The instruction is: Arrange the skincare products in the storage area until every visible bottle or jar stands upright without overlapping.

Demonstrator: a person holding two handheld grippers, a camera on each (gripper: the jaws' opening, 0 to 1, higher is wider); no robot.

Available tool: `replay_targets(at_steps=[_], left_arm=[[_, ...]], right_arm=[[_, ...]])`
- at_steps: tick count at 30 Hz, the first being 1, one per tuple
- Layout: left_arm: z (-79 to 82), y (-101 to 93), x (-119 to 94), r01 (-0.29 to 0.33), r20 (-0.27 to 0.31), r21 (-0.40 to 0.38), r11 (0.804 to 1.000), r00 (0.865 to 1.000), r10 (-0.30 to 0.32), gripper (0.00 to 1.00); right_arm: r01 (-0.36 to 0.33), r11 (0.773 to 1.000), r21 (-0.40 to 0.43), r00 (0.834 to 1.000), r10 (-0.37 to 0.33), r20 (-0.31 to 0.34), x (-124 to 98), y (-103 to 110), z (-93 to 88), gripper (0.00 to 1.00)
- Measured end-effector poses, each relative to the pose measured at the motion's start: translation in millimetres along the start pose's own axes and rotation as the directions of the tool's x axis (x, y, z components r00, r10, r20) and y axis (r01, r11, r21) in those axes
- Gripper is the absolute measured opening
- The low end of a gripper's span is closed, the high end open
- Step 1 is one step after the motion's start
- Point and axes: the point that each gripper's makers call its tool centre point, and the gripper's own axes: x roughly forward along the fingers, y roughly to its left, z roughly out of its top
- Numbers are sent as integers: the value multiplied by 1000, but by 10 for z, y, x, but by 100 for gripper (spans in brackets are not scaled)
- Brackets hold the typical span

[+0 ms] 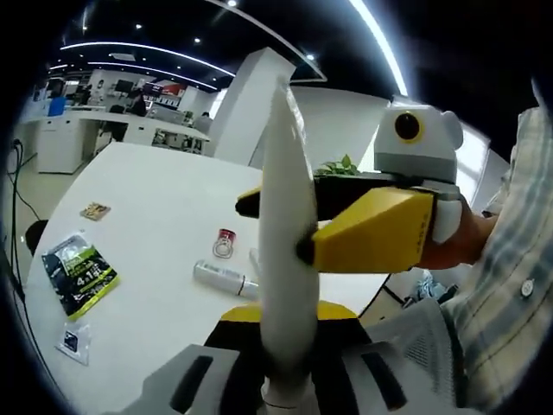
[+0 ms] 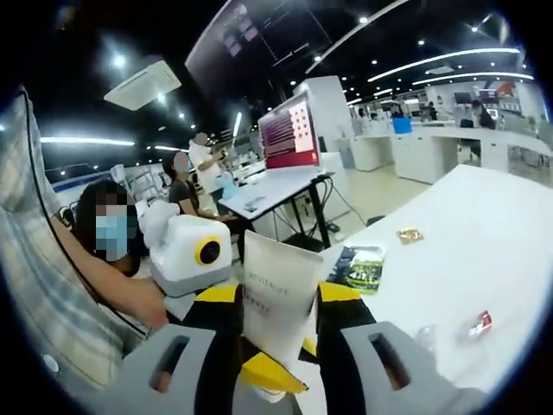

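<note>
A tall white tube [image 1: 287, 199] stands on end between the black jaws of my left gripper [image 1: 289, 354], which is shut on its lower end. My right gripper [image 1: 301, 226], yellow and black, comes in from the right and clamps the tube's middle. In the right gripper view the tube's flat printed end [image 2: 278, 290] rises between the jaws of my right gripper [image 2: 278, 333], shut on it. A white bottle [image 1: 223, 276] lies on its side on the white table [image 1: 155, 186], with a small red-capped item [image 1: 225, 243] just beyond it.
A green and black packet [image 1: 79, 271], a small clear sachet [image 1: 73, 339] and a brown packet [image 1: 95, 210] lie on the table's left part. A person in a checked shirt [image 1: 501, 294] holds the grippers. Desks and a screen [image 2: 289, 131] stand behind.
</note>
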Motion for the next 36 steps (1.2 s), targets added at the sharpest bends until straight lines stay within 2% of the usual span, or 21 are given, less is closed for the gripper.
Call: replay_targets(at_steps=[6,9,13,20,30,32,36], left_arm=[[-73,57,21,-67,-45,66,996,997,70,17],[-108,87,27,-95,-63,89,991,993,101,17],[-124,116,24,-119,-72,108,987,989,128,17],[-178,184,14,-177,-104,145,973,976,193,18],[-126,173,29,-205,-74,254,945,970,231,20],[-76,170,22,-212,-43,285,935,971,234,21],[16,119,22,-196,5,283,939,979,203,22]], right_arm=[[37,994,106,998,-32,-49,103,21,-144,41],[82,988,132,995,-74,-68,164,-15,-198,45],[141,975,172,988,-127,-90,196,-95,-253,40],[181,964,196,980,-161,-118,249,-110,-342,40],[148,980,129,983,-132,-123,166,-64,-325,36],[147,982,120,984,-133,-118,144,-53,-288,36],[159,982,98,982,-147,-121,85,-38,-204,35]])
